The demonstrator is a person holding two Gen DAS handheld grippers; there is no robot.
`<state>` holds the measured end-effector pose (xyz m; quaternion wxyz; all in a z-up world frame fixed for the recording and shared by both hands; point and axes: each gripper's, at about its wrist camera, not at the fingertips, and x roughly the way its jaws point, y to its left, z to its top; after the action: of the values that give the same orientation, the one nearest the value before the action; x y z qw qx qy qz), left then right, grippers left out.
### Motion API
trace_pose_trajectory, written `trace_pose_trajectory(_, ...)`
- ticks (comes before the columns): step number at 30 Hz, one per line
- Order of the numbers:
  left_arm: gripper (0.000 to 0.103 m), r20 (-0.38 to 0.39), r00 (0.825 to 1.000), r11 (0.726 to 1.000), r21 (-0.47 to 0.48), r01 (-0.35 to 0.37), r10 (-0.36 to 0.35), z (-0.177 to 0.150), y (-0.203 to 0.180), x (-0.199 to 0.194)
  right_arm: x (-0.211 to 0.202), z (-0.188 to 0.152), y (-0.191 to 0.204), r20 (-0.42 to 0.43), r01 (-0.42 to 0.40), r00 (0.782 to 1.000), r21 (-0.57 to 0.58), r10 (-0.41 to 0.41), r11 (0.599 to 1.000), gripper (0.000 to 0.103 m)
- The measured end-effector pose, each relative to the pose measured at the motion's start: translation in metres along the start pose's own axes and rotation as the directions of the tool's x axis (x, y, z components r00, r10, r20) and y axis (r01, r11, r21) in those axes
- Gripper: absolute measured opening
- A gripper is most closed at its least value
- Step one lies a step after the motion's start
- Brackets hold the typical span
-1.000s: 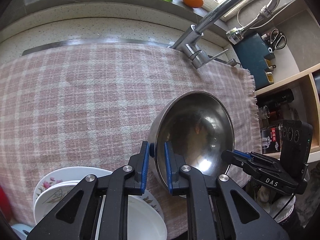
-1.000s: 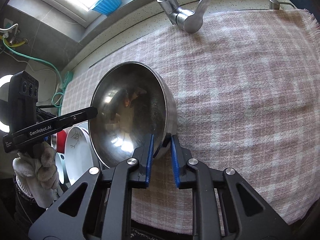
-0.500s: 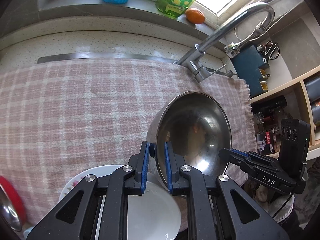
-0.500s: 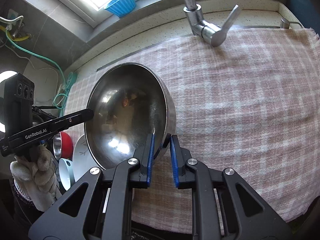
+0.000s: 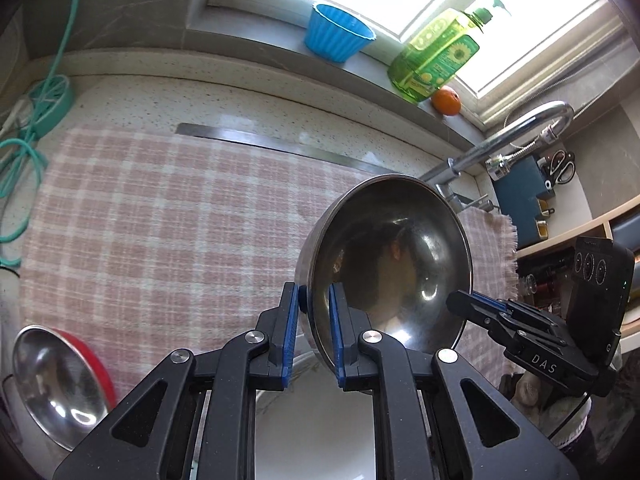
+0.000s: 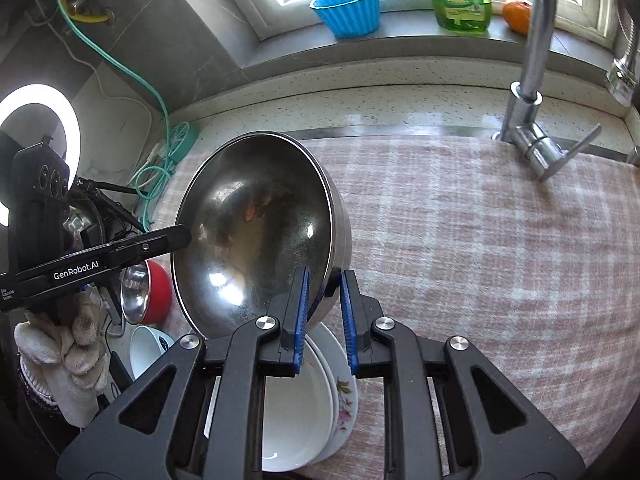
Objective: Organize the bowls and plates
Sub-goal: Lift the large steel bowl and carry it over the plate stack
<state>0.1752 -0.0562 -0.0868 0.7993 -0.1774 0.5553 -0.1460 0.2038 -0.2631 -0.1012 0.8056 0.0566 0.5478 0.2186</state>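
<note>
A large steel bowl (image 5: 392,264) (image 6: 260,232) is held in the air between both grippers, above the pink checked cloth (image 5: 160,220) (image 6: 480,240). My left gripper (image 5: 314,332) is shut on its left rim. My right gripper (image 6: 323,320) is shut on its right rim. Below the bowl lies a stack of white plates (image 6: 304,412) (image 5: 316,420), the lowest with a flower pattern. A red bowl with a steel inside (image 5: 60,380) (image 6: 146,292) and a white bowl (image 6: 148,348) sit at the left.
A chrome tap (image 6: 532,92) (image 5: 512,140) stands at the back right. A blue cup (image 5: 340,36), a green soap bottle (image 5: 436,56) and an orange (image 5: 446,100) are on the windowsill. A teal cable (image 5: 24,152) lies at the left. Shelves (image 5: 580,232) are at the right.
Both grippers have lifted the steel bowl higher and drawn it back toward the left, over the plate stack. The red bowl and windowsill have come into view.
</note>
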Motion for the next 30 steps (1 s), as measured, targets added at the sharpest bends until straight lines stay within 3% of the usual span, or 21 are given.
trace_pose_trajectory(15,0.012,0.005,0.997,0.991,-0.115,-0.072,0.073,-0.007,0.071,-0.020,0.056,0.018,0.059,-0.087,-0.060,0.995,-0.061,0.054,0.996,0.016)
trace_pose_trajectory(30,0.012,-0.027,0.994,0.978,-0.179,-0.109,0.106,-0.018,0.108,-0.019,0.106,0.024,0.083,-0.156,-0.066,0.986,-0.072,0.054,0.995,0.016)
